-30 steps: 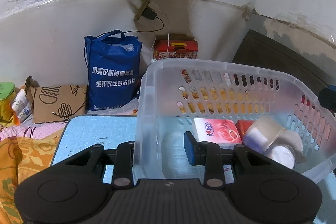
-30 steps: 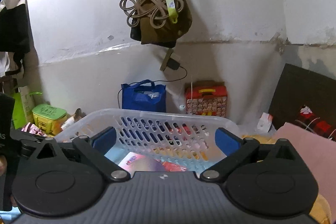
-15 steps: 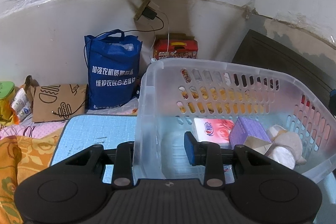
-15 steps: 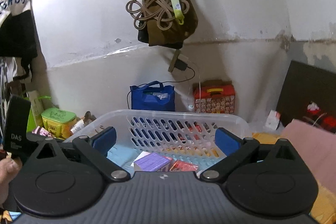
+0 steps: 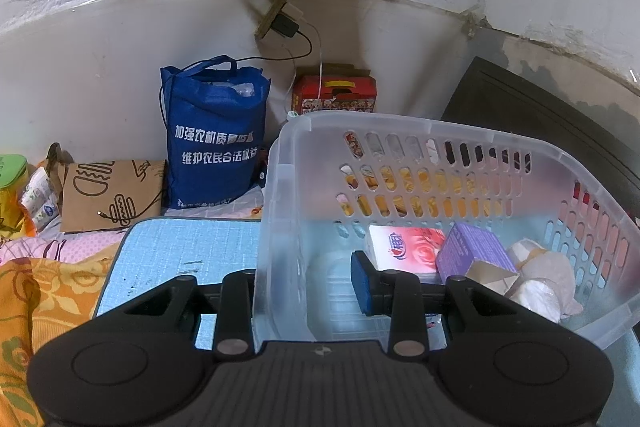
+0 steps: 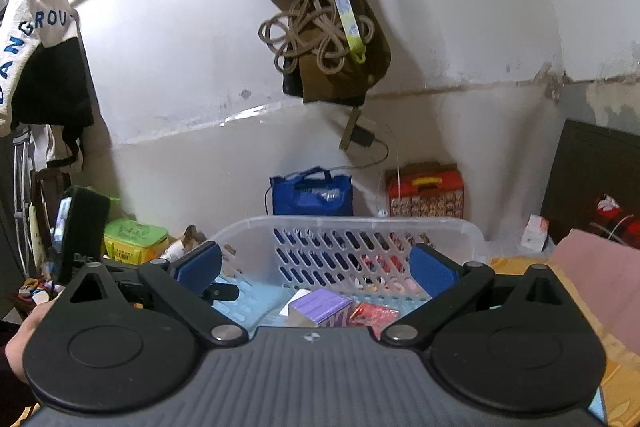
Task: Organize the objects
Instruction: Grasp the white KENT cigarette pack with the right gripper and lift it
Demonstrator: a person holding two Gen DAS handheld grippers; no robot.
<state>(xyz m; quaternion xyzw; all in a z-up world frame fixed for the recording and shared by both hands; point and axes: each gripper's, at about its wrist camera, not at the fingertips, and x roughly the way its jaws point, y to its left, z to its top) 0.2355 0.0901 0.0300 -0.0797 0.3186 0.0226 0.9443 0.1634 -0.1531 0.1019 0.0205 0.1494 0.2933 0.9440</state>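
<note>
A clear plastic basket point(image 5: 400, 121) stands on a light blue mat point(image 5: 180, 247). My left gripper point(image 5: 300, 283) is shut on its near left wall, one finger outside and one inside. In the basket lie a pink and white tissue pack point(image 5: 404, 247), a purple box point(image 5: 472, 253) and a white wrapped roll point(image 5: 540, 279). In the right wrist view my right gripper point(image 6: 316, 267) hangs open above the basket's point(image 6: 340, 223) near side with nothing between its fingers. Below it are the purple box point(image 6: 320, 307) and a red pack point(image 6: 372, 313).
A blue bag point(image 5: 216, 131), a red carton point(image 5: 334, 97) and a brown paper bag point(image 5: 108, 191) stand along the wall behind. An orange blanket point(image 5: 36, 299) lies at the left, a dark board point(image 5: 540, 119) at the right. A person's hand point(image 6: 24, 343) holds the left gripper.
The purple box has come to lie in the basket beside the tissue pack. My right gripper has drawn back and a little up. The left gripper has kept still.
</note>
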